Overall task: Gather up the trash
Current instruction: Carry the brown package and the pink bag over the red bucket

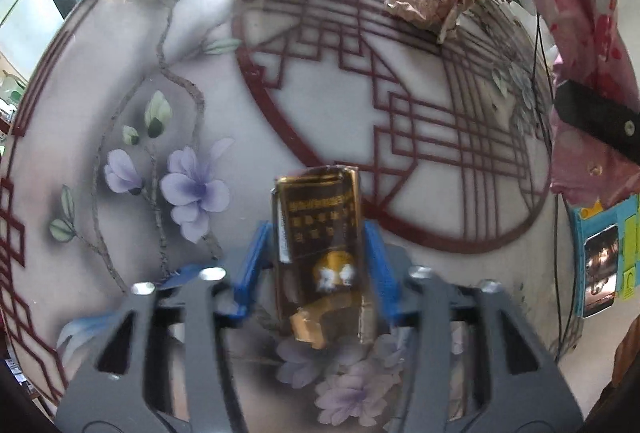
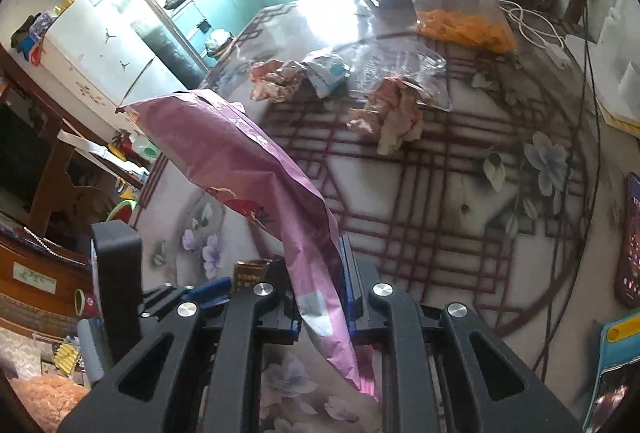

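Observation:
A brown and gold cigarette pack (image 1: 320,233) lies on the flower-patterned table (image 1: 100,93). My left gripper (image 1: 316,265) points down at it, its blue pads (image 1: 252,265) against both sides of the pack. In the right wrist view my right gripper (image 2: 320,273) is shut on a pink plastic bag (image 2: 224,145), which stands up to the left above the table (image 2: 440,213). The same pack (image 2: 249,273) shows beside it at the lower left. Further back lie crumpled paper (image 2: 276,79), a blue-white wrapper (image 2: 326,71) and crumpled wrappers (image 2: 394,117).
A clear bag with orange snacks (image 2: 464,25) stands at the table's far side, white cables (image 2: 536,29) beside it. A phone (image 2: 632,241) and a teal card (image 1: 604,257) lie at the right edge. A black cord (image 2: 588,153) crosses the right side. The table's left edge drops to the floor.

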`<state>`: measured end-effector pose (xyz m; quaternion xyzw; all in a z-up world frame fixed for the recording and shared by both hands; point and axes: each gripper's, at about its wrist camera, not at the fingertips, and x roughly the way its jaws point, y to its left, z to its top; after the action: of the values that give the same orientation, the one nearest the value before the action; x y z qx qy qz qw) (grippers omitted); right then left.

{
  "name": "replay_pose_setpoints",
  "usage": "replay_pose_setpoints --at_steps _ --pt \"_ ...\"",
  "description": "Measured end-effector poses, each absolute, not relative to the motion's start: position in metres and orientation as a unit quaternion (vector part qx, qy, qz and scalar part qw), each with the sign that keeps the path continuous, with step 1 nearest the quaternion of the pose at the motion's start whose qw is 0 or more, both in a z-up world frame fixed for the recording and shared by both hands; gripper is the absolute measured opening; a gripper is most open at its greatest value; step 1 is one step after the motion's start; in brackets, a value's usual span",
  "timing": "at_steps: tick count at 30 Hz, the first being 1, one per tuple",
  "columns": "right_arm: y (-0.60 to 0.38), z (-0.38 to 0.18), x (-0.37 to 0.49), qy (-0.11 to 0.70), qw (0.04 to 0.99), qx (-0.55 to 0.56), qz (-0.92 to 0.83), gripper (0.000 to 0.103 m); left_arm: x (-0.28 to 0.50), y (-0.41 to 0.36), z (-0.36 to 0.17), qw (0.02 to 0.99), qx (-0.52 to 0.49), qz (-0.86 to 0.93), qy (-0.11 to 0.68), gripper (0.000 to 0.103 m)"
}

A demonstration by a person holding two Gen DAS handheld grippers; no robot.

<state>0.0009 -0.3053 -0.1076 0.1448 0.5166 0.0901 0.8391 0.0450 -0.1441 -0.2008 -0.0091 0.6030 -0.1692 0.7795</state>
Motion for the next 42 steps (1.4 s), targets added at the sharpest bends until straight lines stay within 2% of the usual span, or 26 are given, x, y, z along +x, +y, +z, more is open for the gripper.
replay_pose_setpoints --at_steps 5,17,25,42 --pt "-0.291 -0.102 0.003 0.512 0.841 0.141 0.102 0.015 0.045 -0.123 -0.191 0.790 -0.029 -0.155 0.593 0.041" --pt "-0.251 -0.060 0.006 0.466 0.873 0.106 0.098 0.015 0.034 -0.051 -0.106 0.862 -0.052 -0.084 0.496 0.041" --pt "-0.224 -0.048 0.002 0.453 0.881 0.095 0.097 0.015 0.025 -0.014 -0.067 0.887 -0.067 -0.073 0.452 0.041" --pt "-0.152 -0.031 0.000 0.443 0.891 0.083 0.054 0.015 0.029 0.070 -0.045 0.899 -0.072 -0.090 0.422 0.042"
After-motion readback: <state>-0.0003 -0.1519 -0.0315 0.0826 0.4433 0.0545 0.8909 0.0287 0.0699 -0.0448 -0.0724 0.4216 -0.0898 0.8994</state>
